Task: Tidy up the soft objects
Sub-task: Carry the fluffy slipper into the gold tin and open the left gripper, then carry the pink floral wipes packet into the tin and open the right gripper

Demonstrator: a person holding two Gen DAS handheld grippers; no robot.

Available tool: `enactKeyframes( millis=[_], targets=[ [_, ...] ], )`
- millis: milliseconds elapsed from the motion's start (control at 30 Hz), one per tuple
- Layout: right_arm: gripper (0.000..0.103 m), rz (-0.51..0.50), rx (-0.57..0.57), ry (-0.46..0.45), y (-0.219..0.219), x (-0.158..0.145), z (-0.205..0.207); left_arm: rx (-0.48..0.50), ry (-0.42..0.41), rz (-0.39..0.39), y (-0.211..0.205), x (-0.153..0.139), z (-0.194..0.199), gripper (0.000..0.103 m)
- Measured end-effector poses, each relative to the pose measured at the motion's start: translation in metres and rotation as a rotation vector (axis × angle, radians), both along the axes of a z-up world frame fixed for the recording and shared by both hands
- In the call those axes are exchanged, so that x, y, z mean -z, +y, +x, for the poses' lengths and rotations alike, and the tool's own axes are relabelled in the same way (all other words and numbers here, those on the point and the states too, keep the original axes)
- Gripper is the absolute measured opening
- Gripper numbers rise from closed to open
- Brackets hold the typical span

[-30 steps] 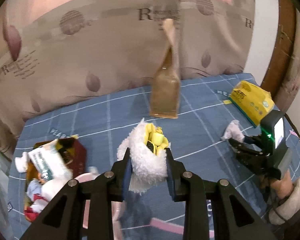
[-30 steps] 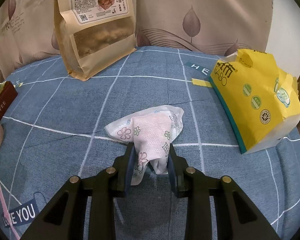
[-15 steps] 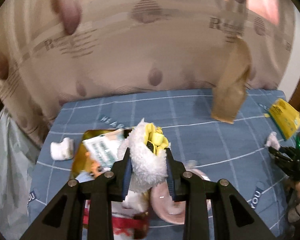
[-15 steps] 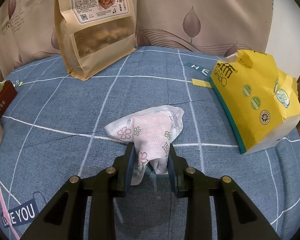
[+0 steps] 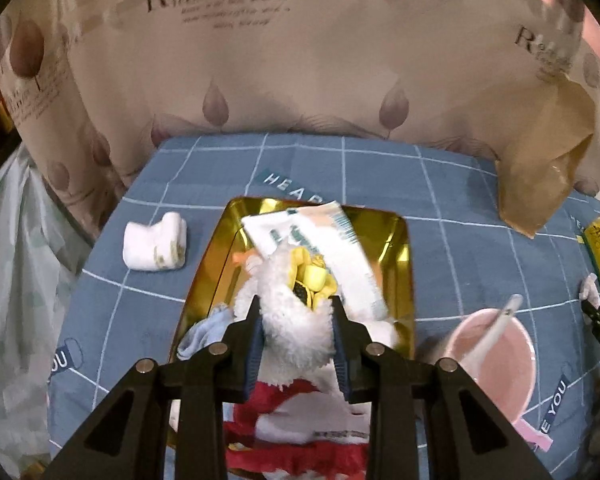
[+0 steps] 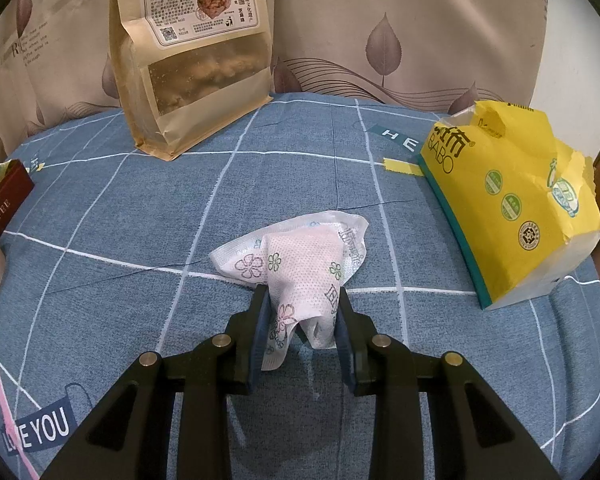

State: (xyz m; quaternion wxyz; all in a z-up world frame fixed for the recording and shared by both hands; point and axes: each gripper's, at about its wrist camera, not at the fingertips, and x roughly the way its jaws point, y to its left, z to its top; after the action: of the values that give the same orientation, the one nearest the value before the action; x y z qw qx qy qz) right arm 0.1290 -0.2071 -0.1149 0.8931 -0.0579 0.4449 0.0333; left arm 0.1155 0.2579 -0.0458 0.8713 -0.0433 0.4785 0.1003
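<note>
White fluffy plush toy sits clamped in my left tongs, held above the gold tray, which already carries a white packet and other soft things. My right tongs grip a flower-printed tissue just over the blue checked cloth. Beyond it, the yellow tissue pack lies right; the kraft snack bag stands left against the curtain.

Both wrist views angled down, close, sharing blue cloth
</note>
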Motion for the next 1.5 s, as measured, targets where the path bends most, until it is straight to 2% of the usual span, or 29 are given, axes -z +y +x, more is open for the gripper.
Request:
enactKeyframes(
  millis=[333, 667, 767, 967, 1233, 1400, 1500],
  targets=[
    [0.029, -0.007, 0.0, -0.002, 0.0, 0.0, 0.0, -0.017, 0.026, 0.0, 0.015, 0.023, 0.008, 0.034],
    [0.029, -0.015, 0.0, -0.004, 0.001, 0.001, -0.001, -0.03, 0.026, 0.028, 0.016, 0.025, 0.008, 0.039],
    [0.029, -0.017, 0.0, -0.004, 0.001, 0.001, -0.001, -0.03, 0.025, 0.035, 0.016, 0.024, 0.007, 0.044],
    [0.029, -0.026, -0.001, -0.005, 0.001, 0.0, -0.001, -0.016, -0.004, 0.046, 0.014, 0.011, -0.001, 0.049],
    [0.03, -0.036, -0.005, -0.007, 0.002, -0.001, -0.001, 0.011, -0.074, 0.072, 0.008, -0.023, -0.022, 0.053],
    [0.03, -0.035, -0.004, -0.008, 0.002, -0.001, -0.001, -0.003, -0.116, 0.115, 0.005, -0.041, -0.056, 0.057],
    [0.029, -0.048, -0.006, -0.012, 0.003, -0.001, -0.002, -0.037, -0.124, 0.103, 0.011, -0.04, -0.079, 0.058]
  ],
)
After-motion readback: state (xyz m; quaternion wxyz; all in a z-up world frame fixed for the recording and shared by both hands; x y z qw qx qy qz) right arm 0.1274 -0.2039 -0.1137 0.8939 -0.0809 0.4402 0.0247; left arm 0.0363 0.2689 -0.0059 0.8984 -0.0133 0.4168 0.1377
